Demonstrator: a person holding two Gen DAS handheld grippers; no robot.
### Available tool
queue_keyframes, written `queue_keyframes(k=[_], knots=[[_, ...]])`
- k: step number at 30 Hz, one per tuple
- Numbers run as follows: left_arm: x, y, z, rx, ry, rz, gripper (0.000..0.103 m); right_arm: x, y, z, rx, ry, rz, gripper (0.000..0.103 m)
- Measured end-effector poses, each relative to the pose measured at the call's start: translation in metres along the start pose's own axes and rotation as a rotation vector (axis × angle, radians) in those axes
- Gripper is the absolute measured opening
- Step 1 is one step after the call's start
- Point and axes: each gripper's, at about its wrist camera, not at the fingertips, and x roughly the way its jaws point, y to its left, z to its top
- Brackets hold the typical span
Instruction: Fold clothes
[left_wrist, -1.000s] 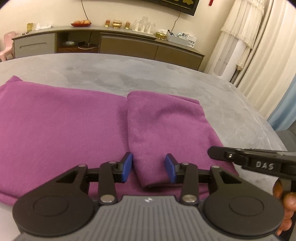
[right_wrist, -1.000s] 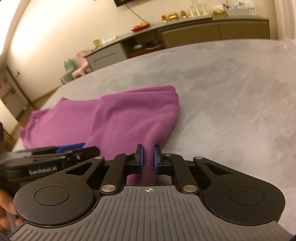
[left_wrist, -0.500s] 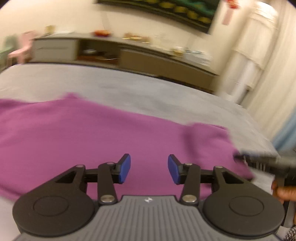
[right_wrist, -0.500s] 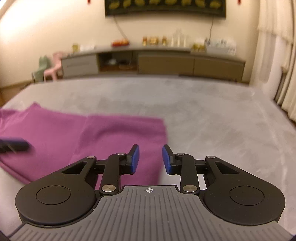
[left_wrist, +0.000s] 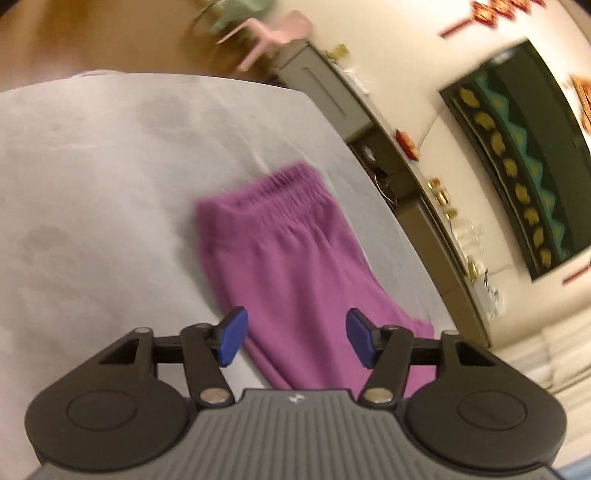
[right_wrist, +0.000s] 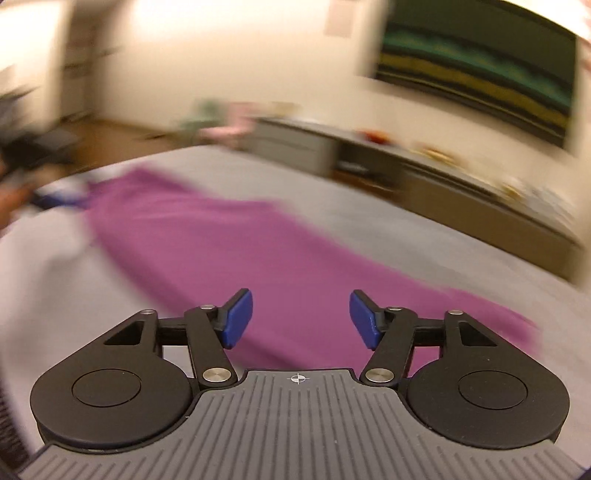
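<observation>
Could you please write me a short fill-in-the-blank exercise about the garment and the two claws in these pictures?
1. The garment on the grey table is ___ in colour.
2. Its far end in the left wrist view is an elastic ___.
3. The left claw, jaws opening, holds ___.
4. The pads of the right claw are ___ in colour.

Missing words: purple; waistband; nothing; blue

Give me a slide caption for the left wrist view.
Left gripper opening above purple pants on grey table.

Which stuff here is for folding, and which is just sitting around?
For folding: purple pants, left gripper, right gripper, grey table.
Just sitting around: pink chair, sideboard with its knick-knacks, wall picture.
</observation>
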Motion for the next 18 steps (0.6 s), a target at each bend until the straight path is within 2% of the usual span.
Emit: queue_keyframes(k=[3, 4, 6, 8, 11, 12, 13, 15, 17, 18], knots=[[-0.006, 0.020, 0.020, -0.032, 0.003, -0.007, 0.077, 0.046, 0.108, 0.030, -0.202, -0.044, 0.119, 0.068], [-0.003, 0.024, 0.024, -0.038, 0.019, 0.000, 0.077, 0.062, 0.135, 0.039, -0.251, -0.049, 0.135, 0.068], [0.002, 0.036, 0.030, -0.092, 0.051, -0.018, 0.077, 0.095, 0.178, 0.053, -0.336, -0.035, 0.156, 0.068], [0.010, 0.042, 0.031, -0.125, 0.081, -0.042, 0.076, 0.120, 0.199, 0.063, -0.389, -0.008, 0.156, 0.066], [0.027, 0.035, 0.029, -0.086, 0.103, -0.063, 0.077, 0.152, 0.217, 0.075, -0.448, 0.040, 0.144, 0.043], [0.033, 0.030, 0.029, -0.059, 0.105, -0.066, 0.077, 0.160, 0.218, 0.079, -0.453, 0.056, 0.144, 0.014], [0.037, 0.026, 0.028, -0.032, 0.106, -0.073, 0.077, 0.164, 0.213, 0.082, -0.440, 0.073, 0.150, 0.000], [0.044, 0.019, 0.026, 0.013, 0.104, -0.084, 0.077, 0.163, 0.203, 0.091, -0.412, 0.064, 0.135, 0.000], [0.048, 0.014, 0.024, 0.058, 0.085, -0.067, 0.069, 0.156, 0.194, 0.100, -0.369, 0.048, 0.136, 0.000], [0.049, 0.011, 0.023, 0.082, 0.072, -0.034, 0.038, 0.153, 0.190, 0.103, -0.343, 0.047, 0.147, 0.000]])
